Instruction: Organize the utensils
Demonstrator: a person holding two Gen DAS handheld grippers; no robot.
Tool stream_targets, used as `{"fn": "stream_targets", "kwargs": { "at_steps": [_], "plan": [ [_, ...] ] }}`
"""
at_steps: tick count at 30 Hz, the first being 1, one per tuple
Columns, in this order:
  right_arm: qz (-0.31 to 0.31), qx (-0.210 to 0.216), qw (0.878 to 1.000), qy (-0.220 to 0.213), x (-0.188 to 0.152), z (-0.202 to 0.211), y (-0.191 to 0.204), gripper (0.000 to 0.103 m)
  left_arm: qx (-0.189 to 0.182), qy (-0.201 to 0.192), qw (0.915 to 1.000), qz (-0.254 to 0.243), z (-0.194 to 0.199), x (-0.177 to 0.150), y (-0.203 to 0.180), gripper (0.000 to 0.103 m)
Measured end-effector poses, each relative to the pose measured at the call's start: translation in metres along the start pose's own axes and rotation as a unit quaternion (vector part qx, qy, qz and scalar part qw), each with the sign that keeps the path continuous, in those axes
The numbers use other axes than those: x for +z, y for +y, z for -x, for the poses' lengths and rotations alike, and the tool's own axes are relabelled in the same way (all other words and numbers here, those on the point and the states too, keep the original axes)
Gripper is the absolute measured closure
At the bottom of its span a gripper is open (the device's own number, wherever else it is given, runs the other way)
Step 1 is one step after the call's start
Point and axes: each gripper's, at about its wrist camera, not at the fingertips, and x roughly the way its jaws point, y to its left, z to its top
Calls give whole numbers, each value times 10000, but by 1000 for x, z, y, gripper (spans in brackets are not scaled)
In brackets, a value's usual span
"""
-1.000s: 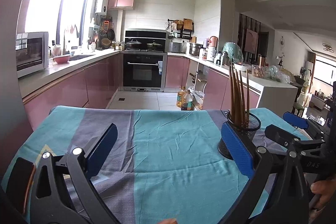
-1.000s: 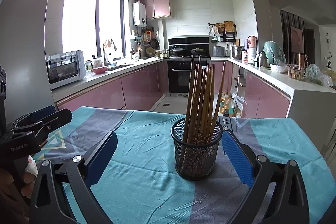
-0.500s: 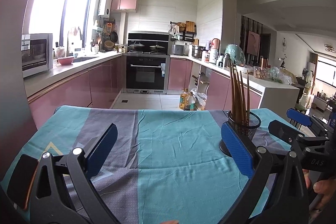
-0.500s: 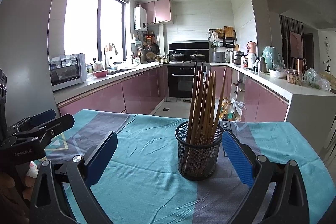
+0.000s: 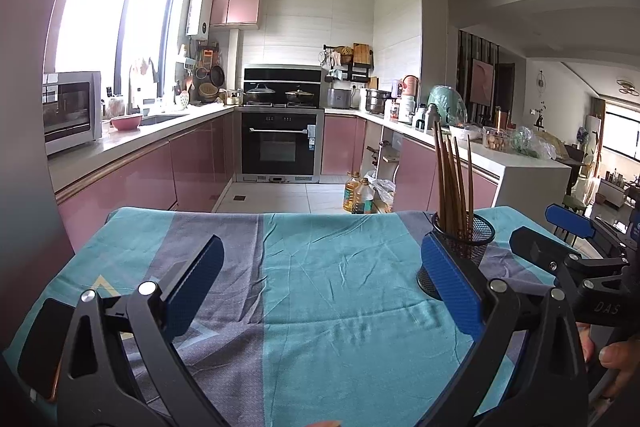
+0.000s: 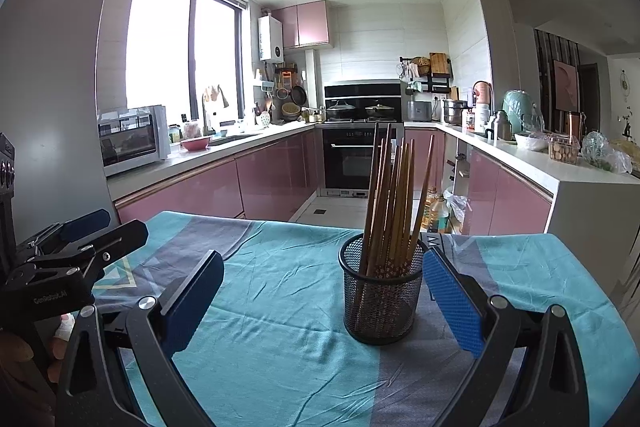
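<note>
Your left gripper (image 5: 320, 279) and right gripper (image 6: 322, 291) both hover level over the tablecloth (image 6: 280, 307), jaws wide, holding nothing. The mesh holder (image 6: 380, 301) with chopsticks (image 6: 394, 199) stands upright between your right gripper's 2 fingers, untouched.

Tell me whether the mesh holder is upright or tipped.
Upright. The mesh holder sits flat on the tablecloth, rim level, with the chopsticks standing in it and fanning upward.

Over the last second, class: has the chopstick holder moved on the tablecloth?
No. In the right wrist view the holder stands on the same teal-grey seam of the tablecloth; only the camera shifted.
</note>
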Motion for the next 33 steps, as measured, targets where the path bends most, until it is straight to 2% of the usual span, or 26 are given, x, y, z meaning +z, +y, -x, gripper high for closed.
{"fn": "stream_targets", "kwargs": {
  "at_steps": [33],
  "plan": [
    [-59, 20, 9999, -112, -1, 2, 2, 7, 40, -212, 9998, 19, 5, -2, -4, 6]
  ]
}}
